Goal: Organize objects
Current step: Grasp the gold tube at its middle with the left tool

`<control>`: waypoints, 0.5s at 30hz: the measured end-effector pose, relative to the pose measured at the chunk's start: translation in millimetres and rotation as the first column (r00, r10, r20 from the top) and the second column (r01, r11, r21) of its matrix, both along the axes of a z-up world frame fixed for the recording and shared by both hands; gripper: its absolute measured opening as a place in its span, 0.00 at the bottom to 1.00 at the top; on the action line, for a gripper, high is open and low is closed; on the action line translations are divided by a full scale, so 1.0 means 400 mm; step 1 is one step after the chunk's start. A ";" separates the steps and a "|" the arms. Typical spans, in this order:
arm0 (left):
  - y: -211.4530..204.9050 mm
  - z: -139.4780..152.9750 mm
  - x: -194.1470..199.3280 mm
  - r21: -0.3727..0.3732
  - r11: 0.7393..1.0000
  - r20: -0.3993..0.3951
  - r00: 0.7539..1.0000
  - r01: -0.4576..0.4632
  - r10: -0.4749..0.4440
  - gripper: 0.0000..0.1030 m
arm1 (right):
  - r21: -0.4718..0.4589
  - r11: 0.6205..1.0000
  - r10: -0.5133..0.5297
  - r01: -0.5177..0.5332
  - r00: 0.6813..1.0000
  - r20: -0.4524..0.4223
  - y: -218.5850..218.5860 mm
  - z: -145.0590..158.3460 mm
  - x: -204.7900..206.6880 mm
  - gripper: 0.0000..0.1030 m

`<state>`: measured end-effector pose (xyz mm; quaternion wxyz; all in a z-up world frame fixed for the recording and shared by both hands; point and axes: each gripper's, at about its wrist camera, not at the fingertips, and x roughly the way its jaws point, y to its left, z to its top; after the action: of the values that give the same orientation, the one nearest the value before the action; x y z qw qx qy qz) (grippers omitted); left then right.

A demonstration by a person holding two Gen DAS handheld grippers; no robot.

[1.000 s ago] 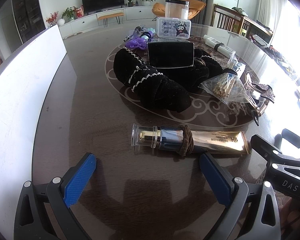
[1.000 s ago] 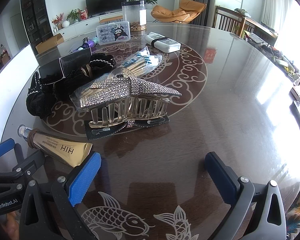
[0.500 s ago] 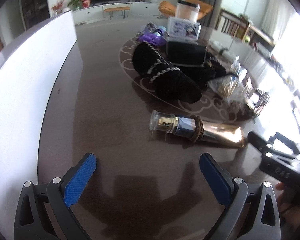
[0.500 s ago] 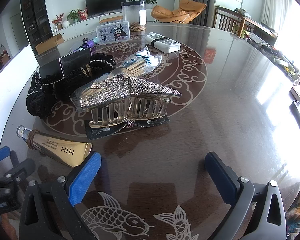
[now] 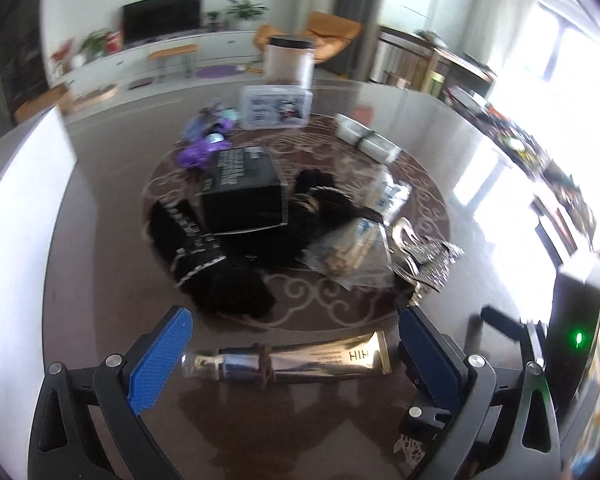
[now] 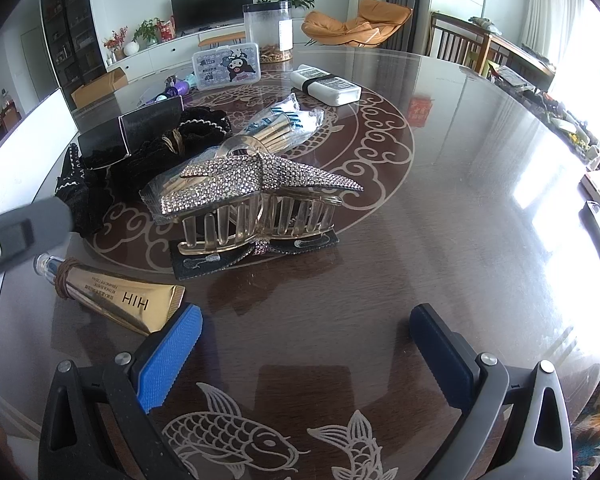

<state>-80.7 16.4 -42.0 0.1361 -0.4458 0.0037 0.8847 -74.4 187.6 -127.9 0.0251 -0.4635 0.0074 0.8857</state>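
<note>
Right now the left gripper point(image 5: 294, 350) hangs low over the dark round table point(image 6: 440, 240) with its blue-padded fingers point(image 5: 160, 354) spread wide, and a gold tube point(image 5: 300, 360) lies crosswise on the table between them. The tube's clear cap points toward the left finger, its flat crimped end toward the right one, and a brown hair tie point(image 5: 265, 365) is wrapped around its middle. Whether either pad touches the tube cannot be told, since the left wrist view is blurred.

The right gripper point(image 6: 304, 350) is also wide open and holds nothing; bare table with fish inlays shows between its fingers. In that view the gold tube point(image 6: 112, 294) lies just beside the tip of the left blue finger, and part of the other gripper's grey body enters from the left edge.

Beyond the tube, near the middle of the table, a rhinestone hair claw point(image 6: 256, 196) stands on a small dark card. Behind it lie a clear bag of sticks point(image 6: 284, 124), a heap of black fabric with pale trim point(image 6: 148, 160) and a black box point(image 6: 128, 134) resting on that heap. Farther back are a white packet with a black band point(image 6: 326, 84), a small plastic case with a cartoon print point(image 6: 226, 66), a tall clear jar point(image 6: 267, 32) and some purple items point(image 5: 204, 148).
</note>
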 end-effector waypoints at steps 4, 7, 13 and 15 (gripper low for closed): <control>0.001 -0.003 0.001 -0.026 0.993 -0.001 0.994 0.114 -0.114 1.00 | 0.000 1.000 -0.006 0.006 1.000 0.001 0.001 0.000 -0.001 1.00; -0.029 -0.010 -0.017 0.035 0.988 0.048 0.987 0.150 -0.152 1.00 | -0.001 1.000 -0.024 0.024 1.000 0.002 0.006 0.001 -0.002 1.00; -0.005 -0.031 -0.008 0.017 0.970 0.076 0.967 0.242 -0.243 1.00 | -0.023 0.995 -0.095 0.095 0.995 0.001 0.042 0.004 0.003 1.00; 0.027 -0.043 0.006 -0.032 0.954 0.070 0.953 0.299 -0.296 1.00 | -0.043 0.992 -0.121 0.121 0.993 -0.003 0.055 0.007 0.005 1.00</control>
<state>-78.3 27.2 -59.4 0.2583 -0.4711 0.0852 0.8391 -72.3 209.7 -124.9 0.0688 -0.4601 0.0547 0.8835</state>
